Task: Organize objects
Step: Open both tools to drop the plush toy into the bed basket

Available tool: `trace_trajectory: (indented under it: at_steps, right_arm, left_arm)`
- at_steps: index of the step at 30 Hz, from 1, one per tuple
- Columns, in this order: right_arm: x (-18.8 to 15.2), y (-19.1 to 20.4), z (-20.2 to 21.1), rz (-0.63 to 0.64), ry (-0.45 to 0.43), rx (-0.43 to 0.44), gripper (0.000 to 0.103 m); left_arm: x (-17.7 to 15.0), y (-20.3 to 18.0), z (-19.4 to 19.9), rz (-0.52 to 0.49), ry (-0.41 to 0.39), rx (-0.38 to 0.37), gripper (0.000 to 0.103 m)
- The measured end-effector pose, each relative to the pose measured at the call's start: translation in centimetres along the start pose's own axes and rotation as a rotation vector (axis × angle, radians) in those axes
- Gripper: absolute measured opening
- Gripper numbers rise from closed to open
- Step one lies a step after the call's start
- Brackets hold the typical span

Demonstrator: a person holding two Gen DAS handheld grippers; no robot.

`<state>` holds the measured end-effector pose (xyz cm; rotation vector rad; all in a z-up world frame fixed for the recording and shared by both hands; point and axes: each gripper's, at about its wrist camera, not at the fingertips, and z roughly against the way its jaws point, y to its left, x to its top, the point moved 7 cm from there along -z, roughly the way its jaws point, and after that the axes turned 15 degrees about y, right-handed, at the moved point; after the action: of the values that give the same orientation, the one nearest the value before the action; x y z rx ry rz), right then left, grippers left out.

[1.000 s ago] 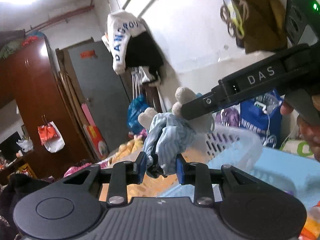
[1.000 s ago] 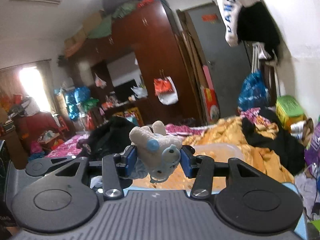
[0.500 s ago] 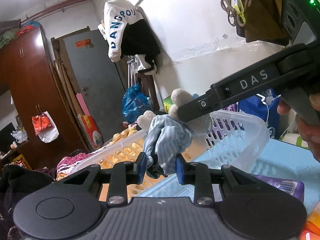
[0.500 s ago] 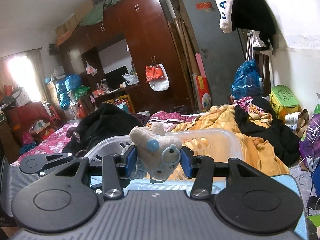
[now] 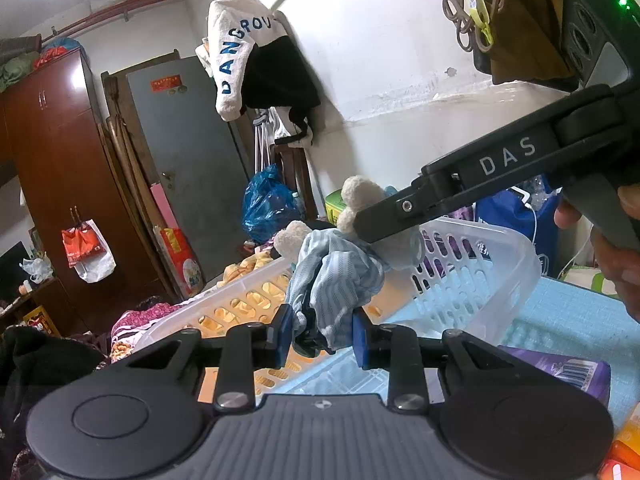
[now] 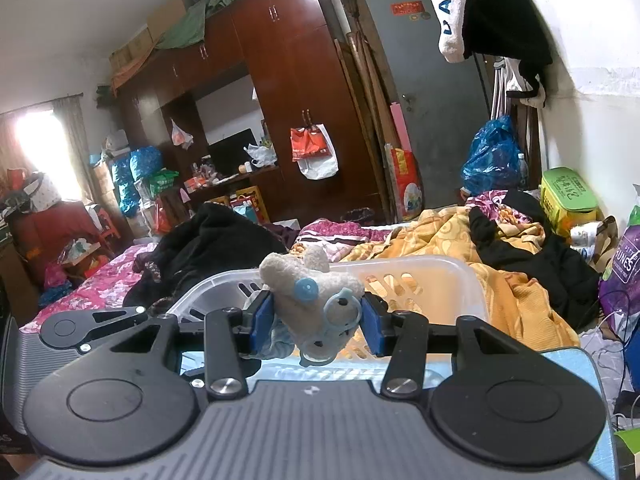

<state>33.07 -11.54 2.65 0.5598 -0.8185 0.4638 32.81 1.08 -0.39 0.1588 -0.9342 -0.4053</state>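
Observation:
A small plush toy point(image 6: 316, 300) with a cream head, blue glasses and blue striped clothes point(image 5: 340, 276) is held by both grippers above a white slotted plastic basket point(image 5: 472, 280). My left gripper point(image 5: 320, 332) is shut on the toy's striped clothes. My right gripper point(image 6: 316, 320) is shut on the toy's head, and also shows from the side in the left wrist view point(image 5: 384, 220). The basket point(image 6: 420, 280) sits on a light blue mat point(image 5: 560, 320), just below and beyond the toy.
A purple packet point(image 5: 560, 372) and orange items point(image 5: 624, 448) lie on the mat at the right. Beyond the basket is a bed with an orange blanket point(image 6: 460, 236) and black clothes point(image 6: 208, 240). A wardrobe point(image 6: 288, 100) and a grey door point(image 6: 432, 80) stand behind.
Both grippers have come down with the toy, so the basket and the blue mat now show much more fully beneath it. Both grips are unchanged.

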Motion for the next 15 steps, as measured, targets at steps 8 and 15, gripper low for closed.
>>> trace_trajectory:
  at_steps: [8,15]
  right_arm:
    - [0.2,-0.8,1.2,-0.037,-0.075,-0.078,0.098]
    - [-2.1,-2.0,5.3,-0.075,-0.099,-0.041,0.103]
  left_arm:
    - [-0.2,-0.1,0.7,-0.033,-0.05,0.129,0.082]
    - [-1.5,-0.1,6.4,0.062,-0.165,0.124,0.099]
